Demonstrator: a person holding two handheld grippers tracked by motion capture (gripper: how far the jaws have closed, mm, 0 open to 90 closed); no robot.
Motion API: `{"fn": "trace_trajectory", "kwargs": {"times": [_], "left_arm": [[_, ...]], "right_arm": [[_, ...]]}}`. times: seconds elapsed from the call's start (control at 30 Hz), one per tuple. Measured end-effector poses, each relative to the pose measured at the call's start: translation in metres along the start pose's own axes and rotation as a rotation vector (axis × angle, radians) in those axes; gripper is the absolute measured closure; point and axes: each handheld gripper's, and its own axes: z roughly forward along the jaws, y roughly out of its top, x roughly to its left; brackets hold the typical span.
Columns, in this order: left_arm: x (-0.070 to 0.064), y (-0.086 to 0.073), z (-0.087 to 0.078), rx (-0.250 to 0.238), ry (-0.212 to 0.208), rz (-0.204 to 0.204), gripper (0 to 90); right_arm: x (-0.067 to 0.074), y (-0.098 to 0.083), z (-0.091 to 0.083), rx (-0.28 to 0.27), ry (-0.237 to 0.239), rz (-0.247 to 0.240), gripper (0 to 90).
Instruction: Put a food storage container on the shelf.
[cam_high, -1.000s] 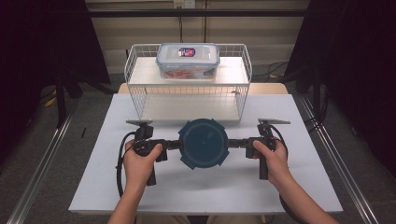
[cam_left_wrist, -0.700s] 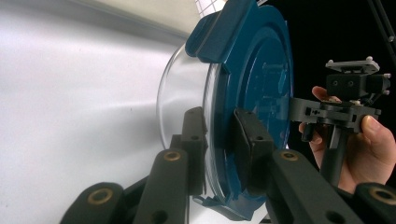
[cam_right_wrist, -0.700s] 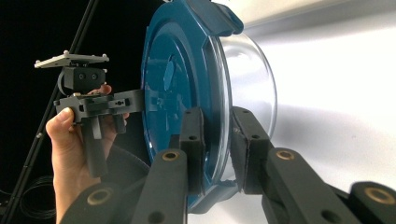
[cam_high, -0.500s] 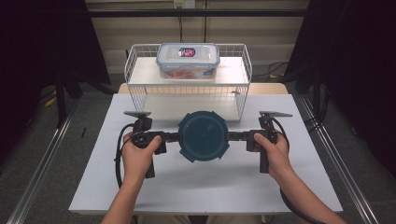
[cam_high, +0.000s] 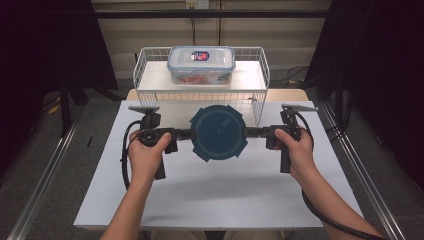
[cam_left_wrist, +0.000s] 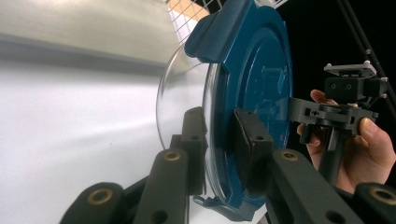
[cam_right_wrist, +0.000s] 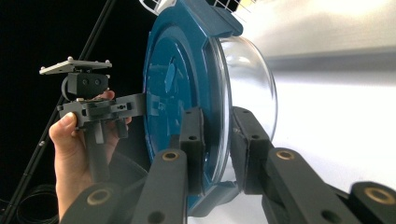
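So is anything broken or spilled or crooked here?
No, nothing stands out. The round blue-lidded bowl is level between the left gripper and right gripper, each clamped on its rim. The food box sits straight in the wire basket.

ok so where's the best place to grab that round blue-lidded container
Grip the round container by its rim, level from opposite sides, as both tongs do now: lid and bowl edge form a thin lip jaws can span, while the clear bowl underneath is curved and slippery.
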Motion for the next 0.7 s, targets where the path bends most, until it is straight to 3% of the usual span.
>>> {"fn": "trace_trajectory", "kwargs": {"times": [0.7], "left_arm": [[-0.022,0.036,-0.01,-0.024,-0.013,0.032,75.3]], "right_arm": [[0.025,0.034,-0.006,-0.031,0.008,-0.025,75.8]]}}
